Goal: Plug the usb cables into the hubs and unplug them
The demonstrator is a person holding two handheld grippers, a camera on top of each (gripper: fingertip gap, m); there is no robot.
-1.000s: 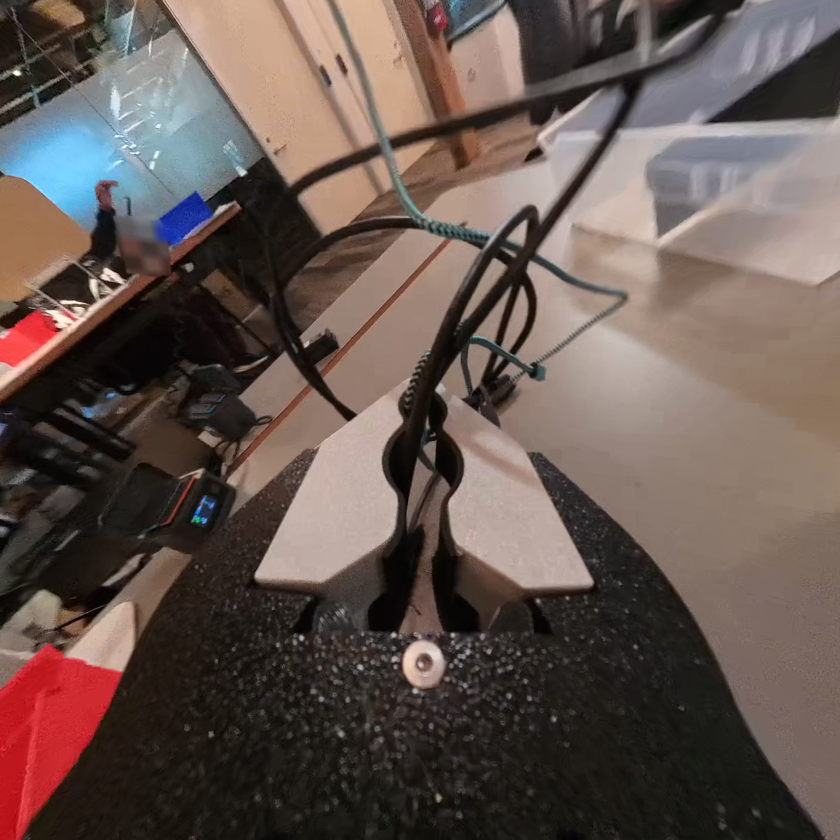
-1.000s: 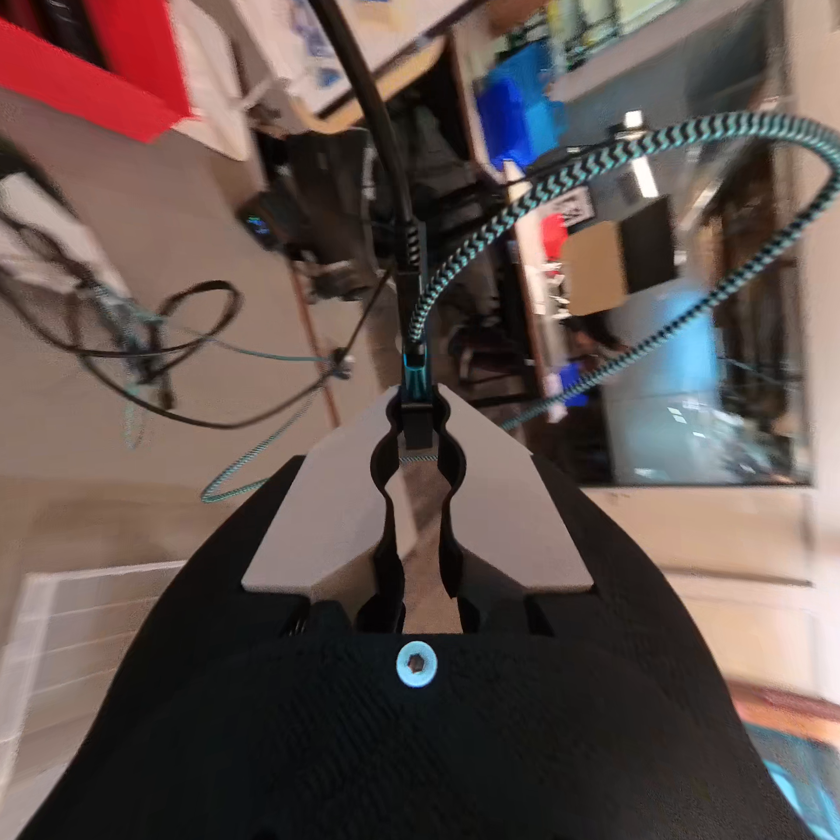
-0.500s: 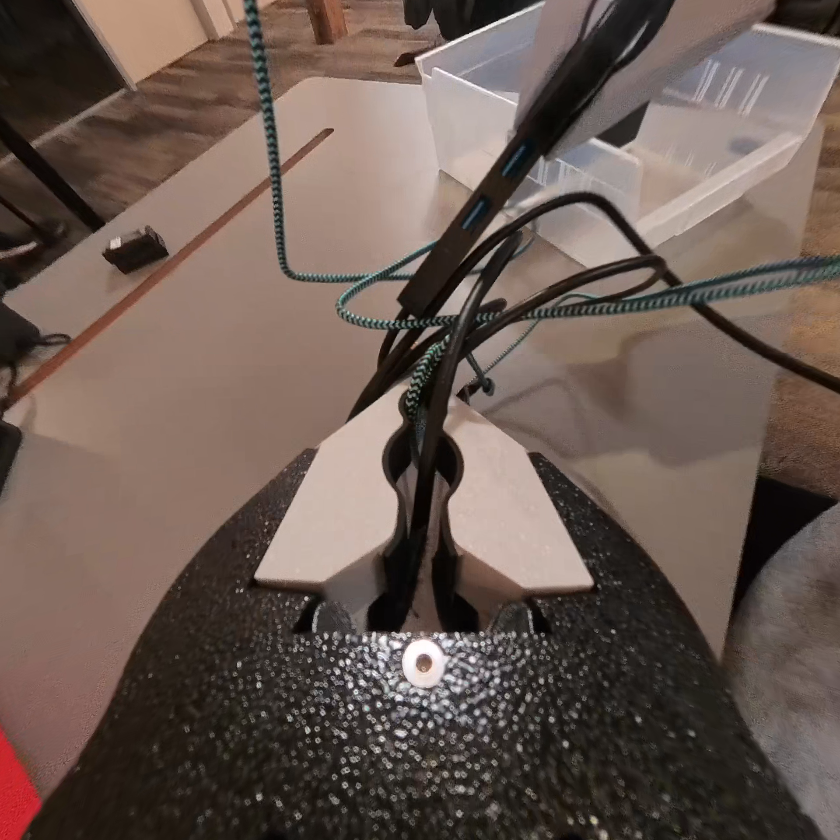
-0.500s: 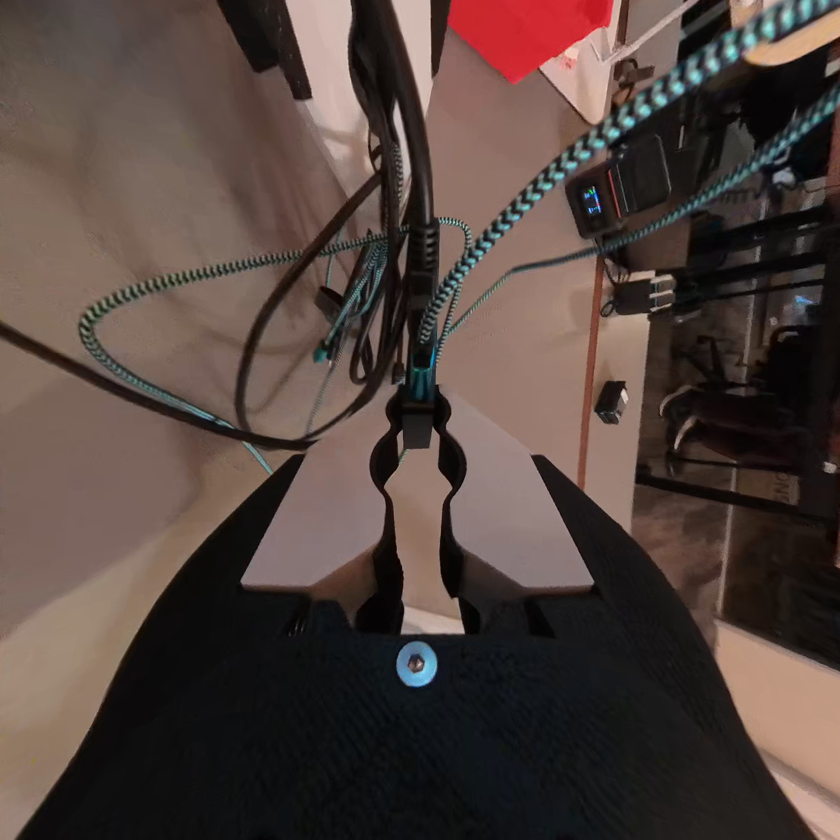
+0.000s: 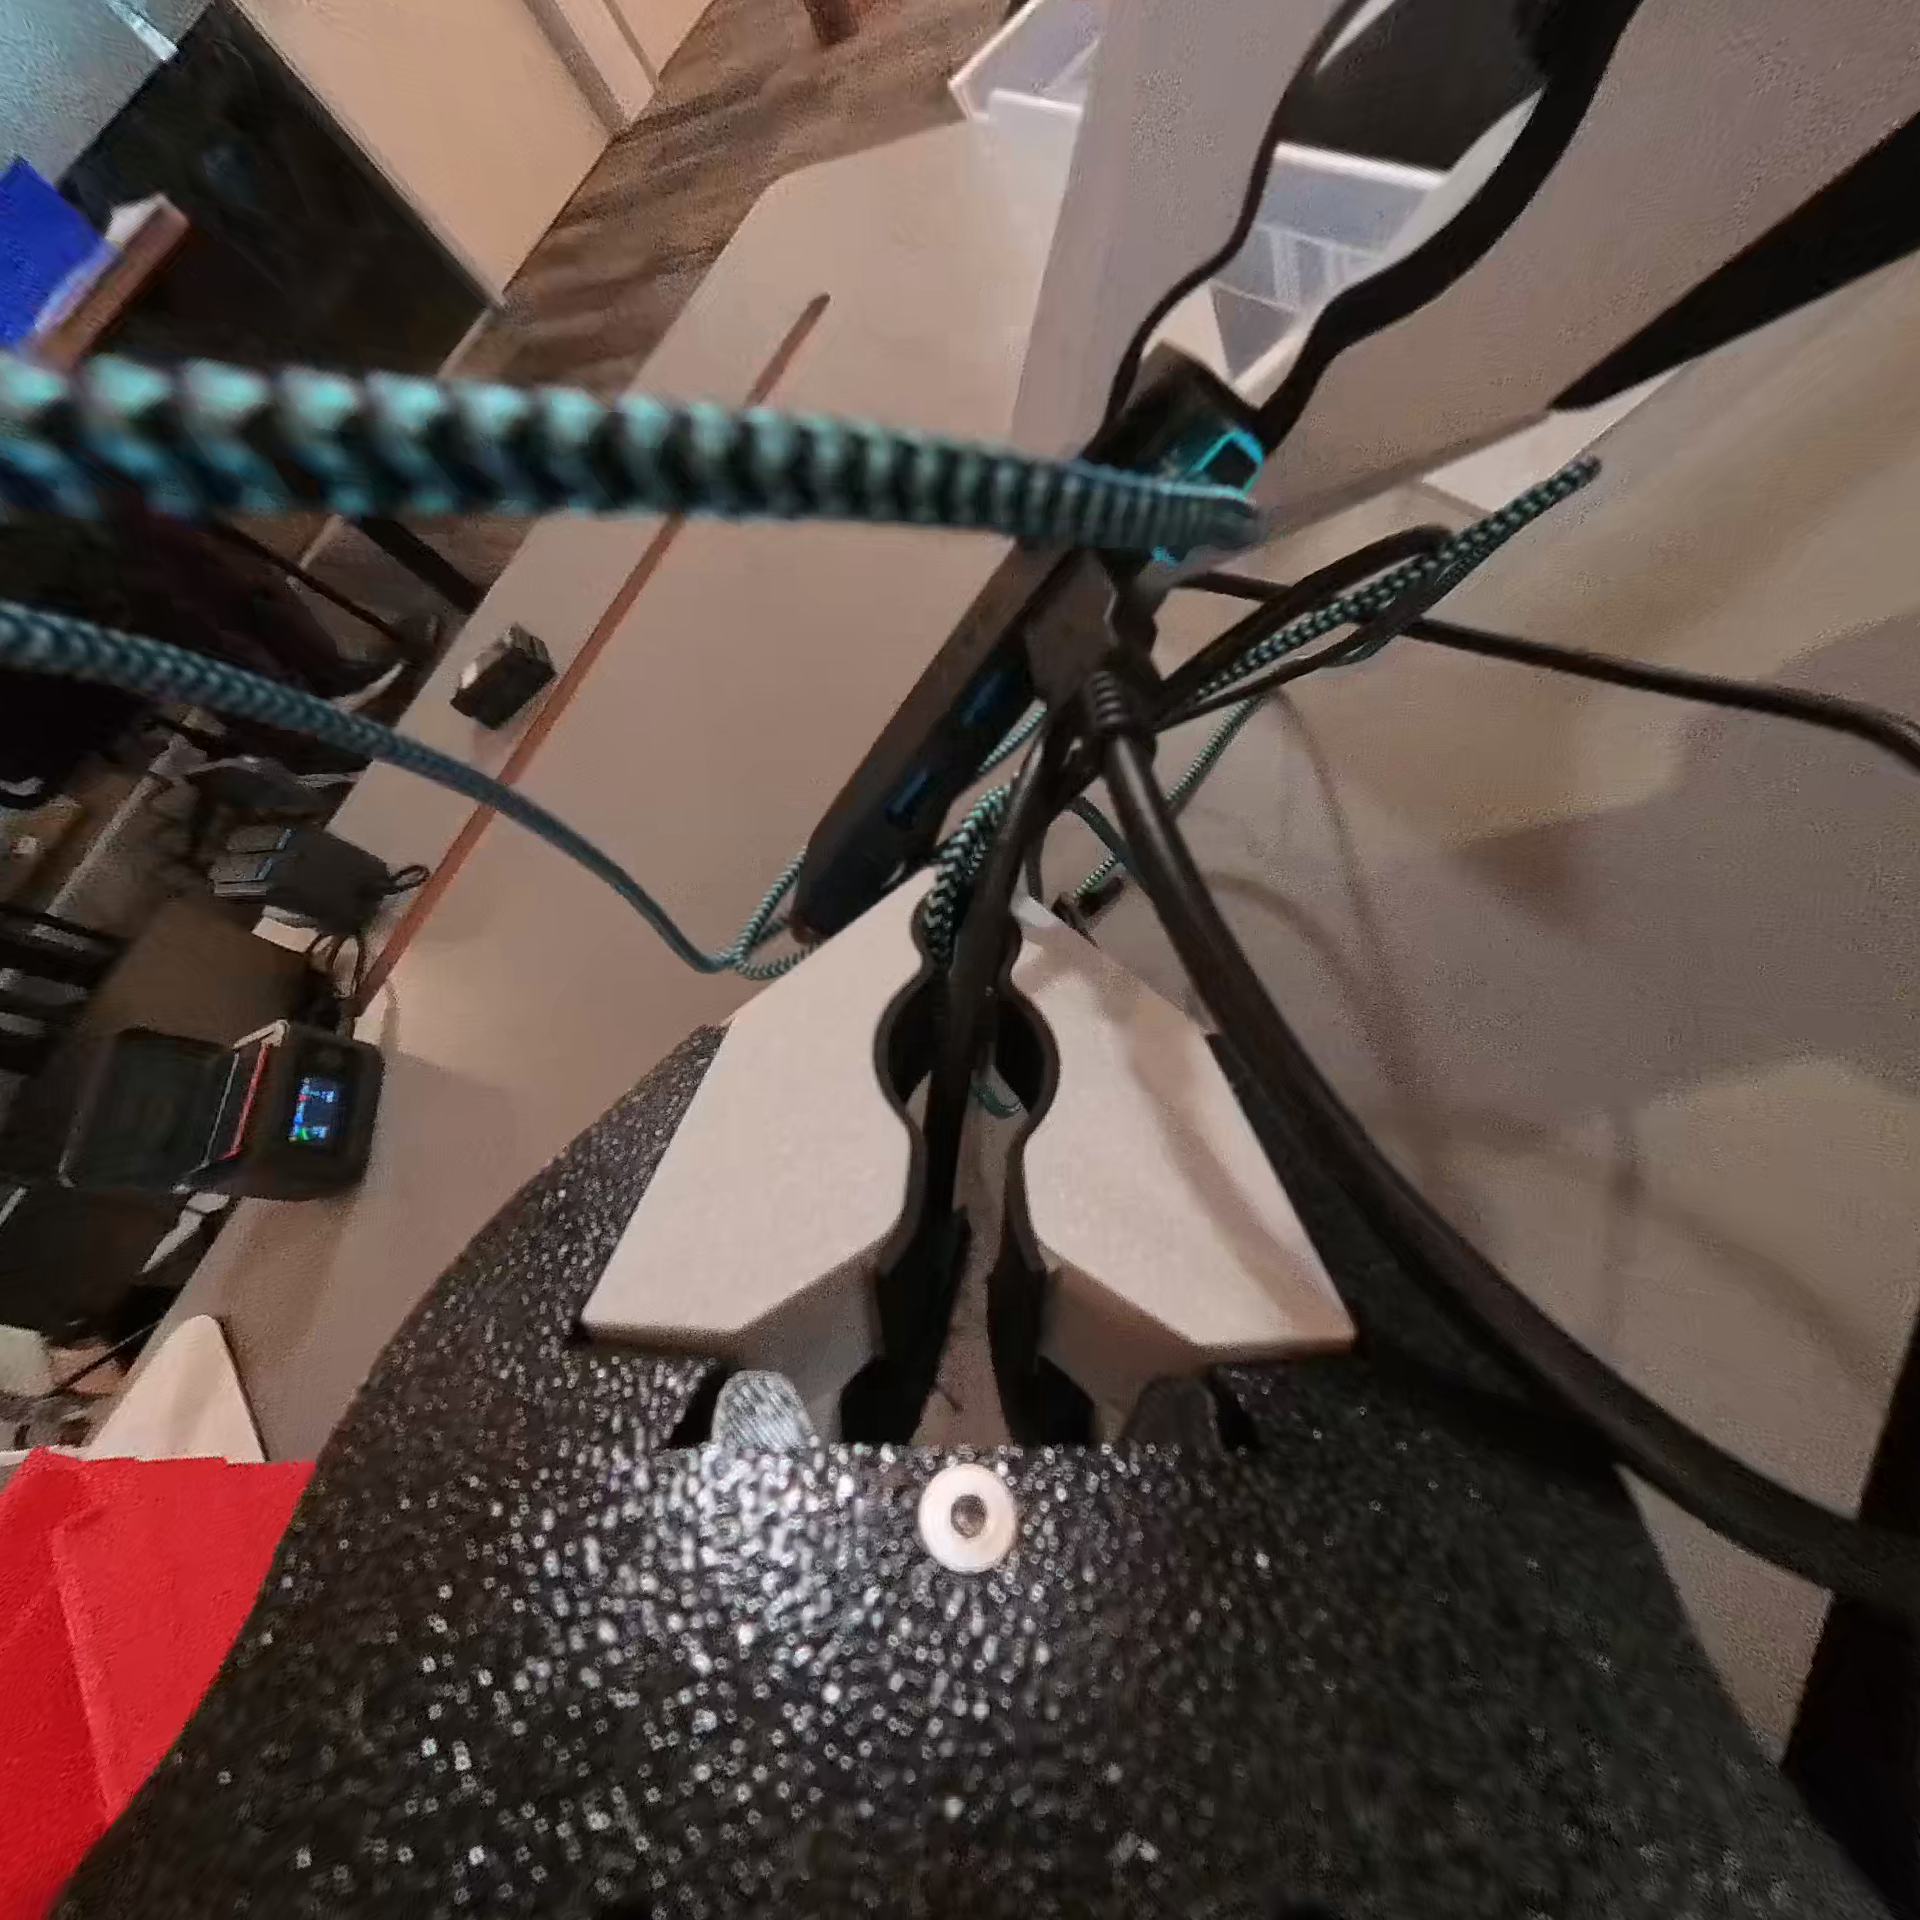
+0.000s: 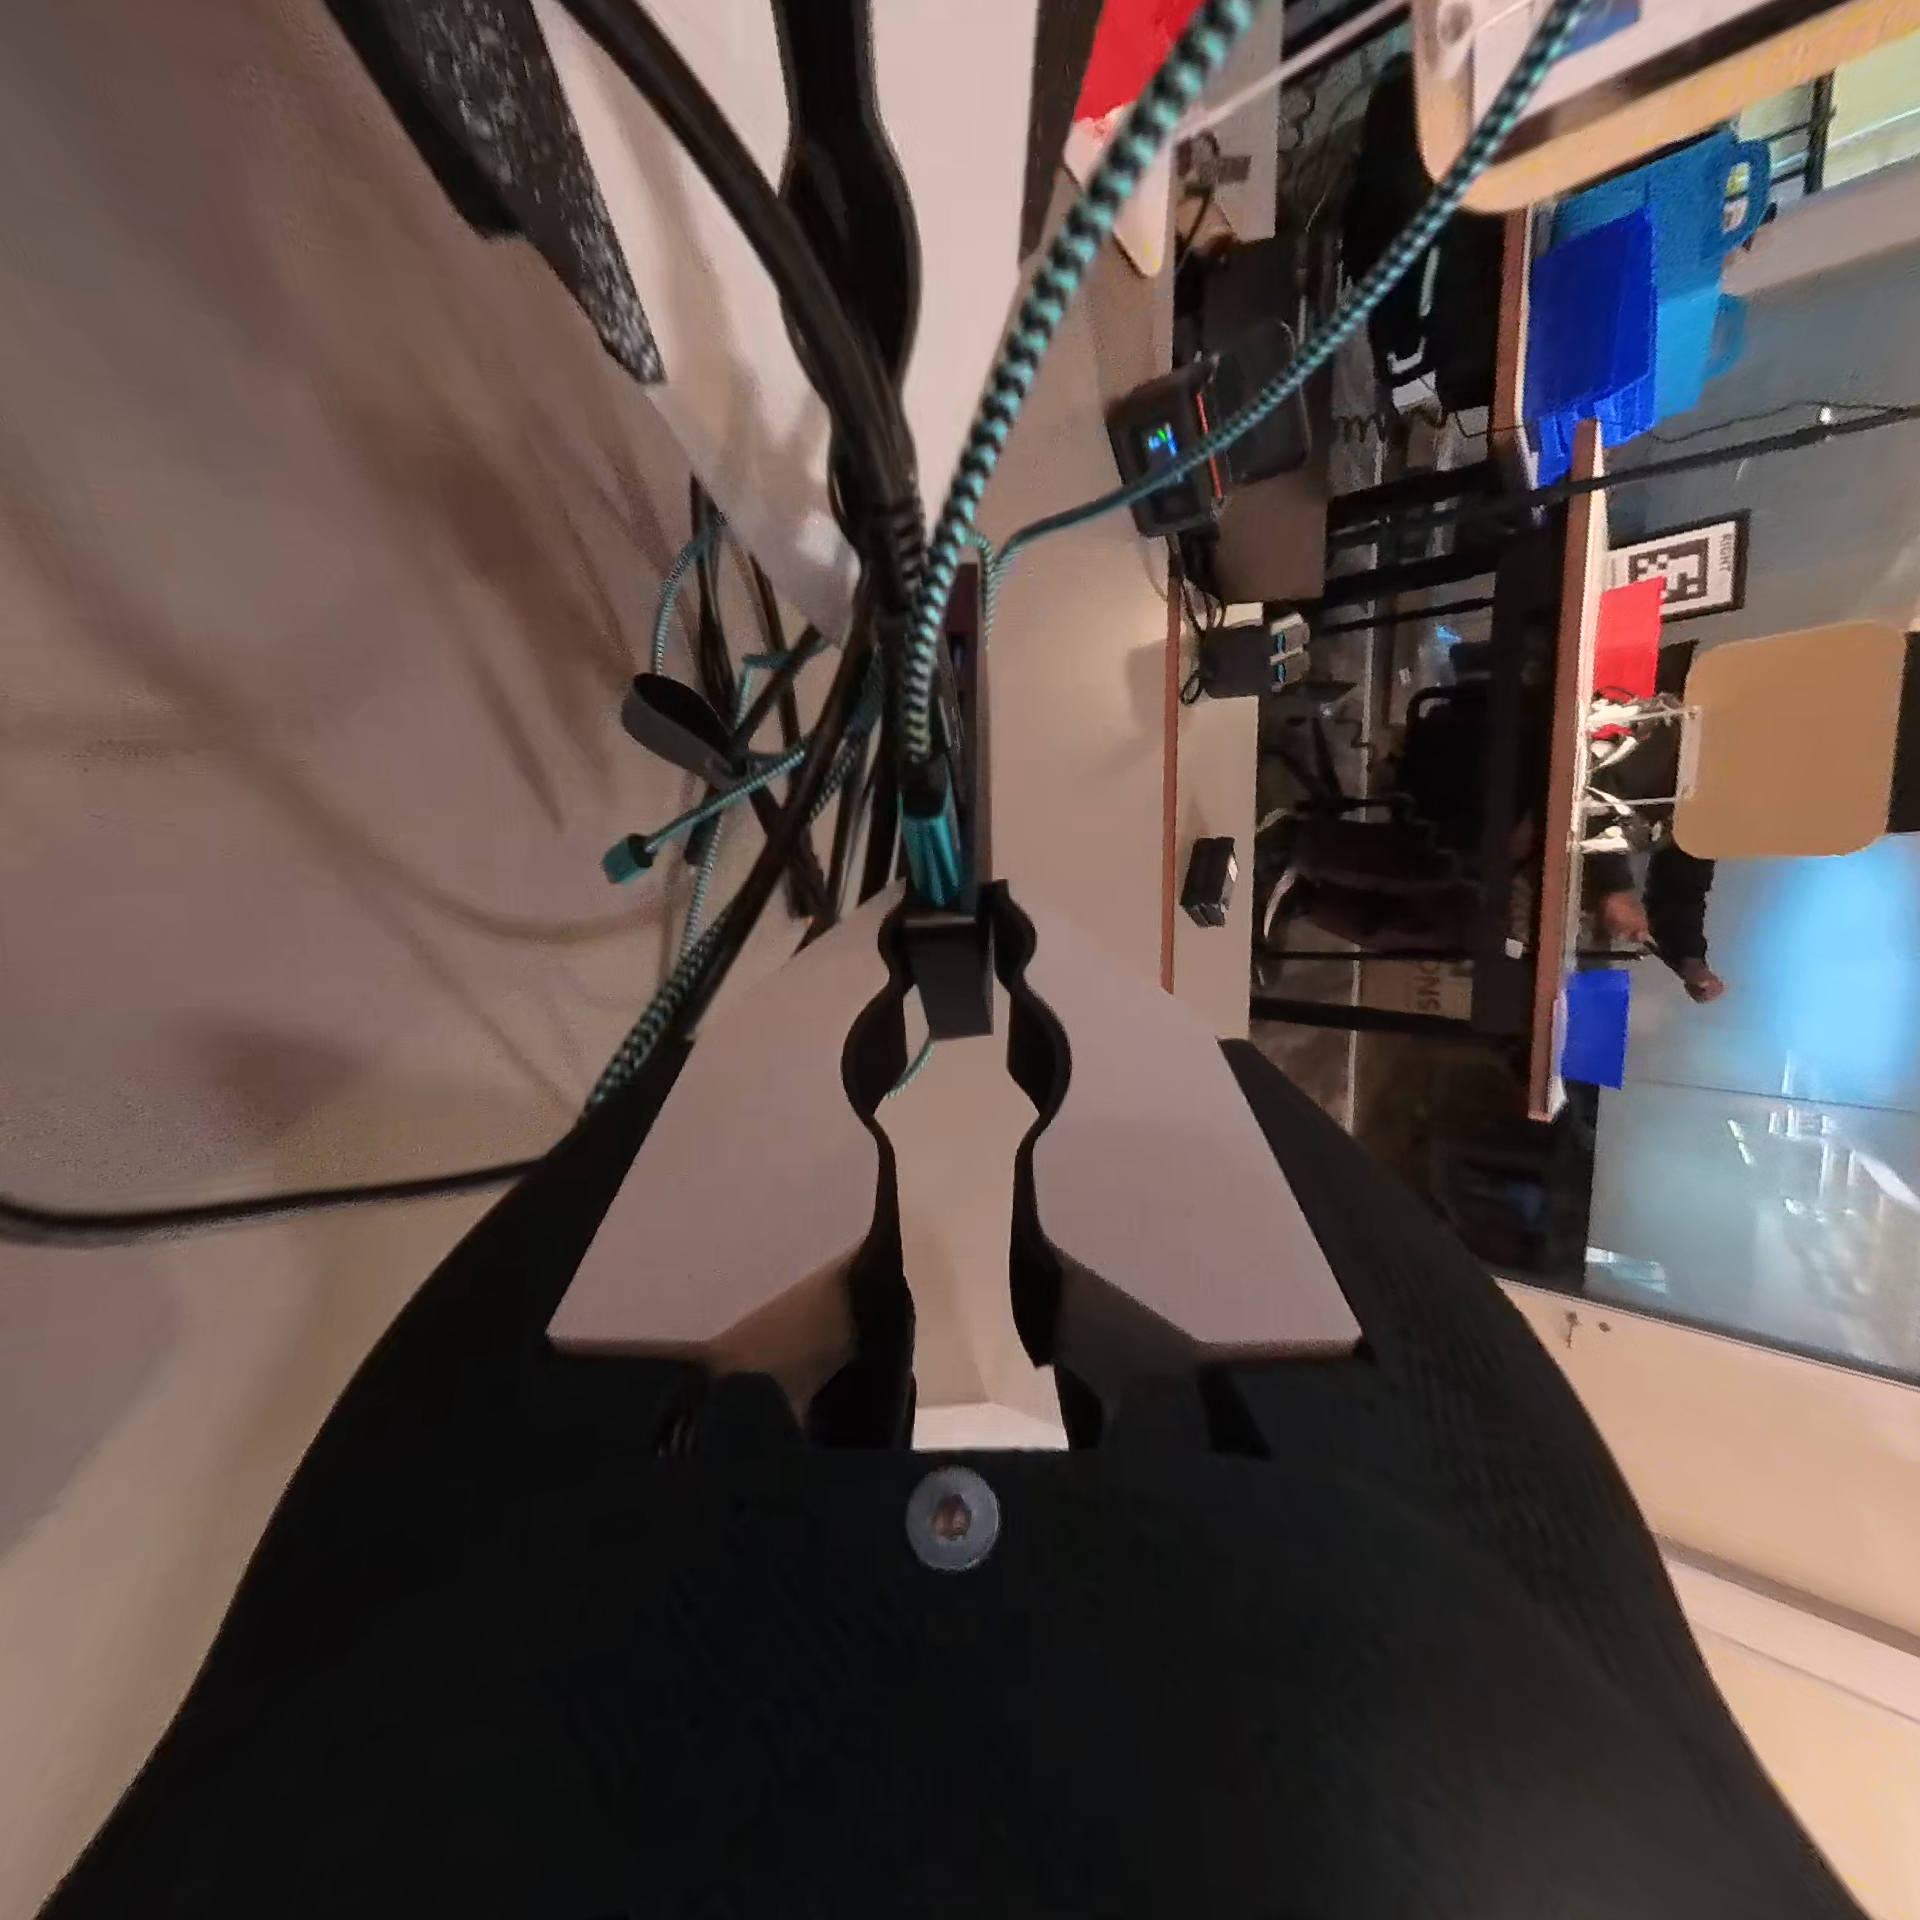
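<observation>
Grippers (image 5: 961,961) (image 6: 951,925) pinch cables before white bin (image 5: 1340,208), contents unclear.

- Warm, even indoor light; soft shadows of the cables fall on the beige table (image 5: 1558,935).
- The near braided cable (image 5: 520,457) is blurred and out of focus.
- Both views bend strongly at the edges.
- Light glints on the speckled gripper body (image 5: 779,1662).

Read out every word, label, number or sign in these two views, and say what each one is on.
I won't quote writing; here is what bears it.
White card with a black square pattern: one short word.
Small black device, lit screen: too small to read.
Dark glass panel: pale letters, blurred.
</observation>
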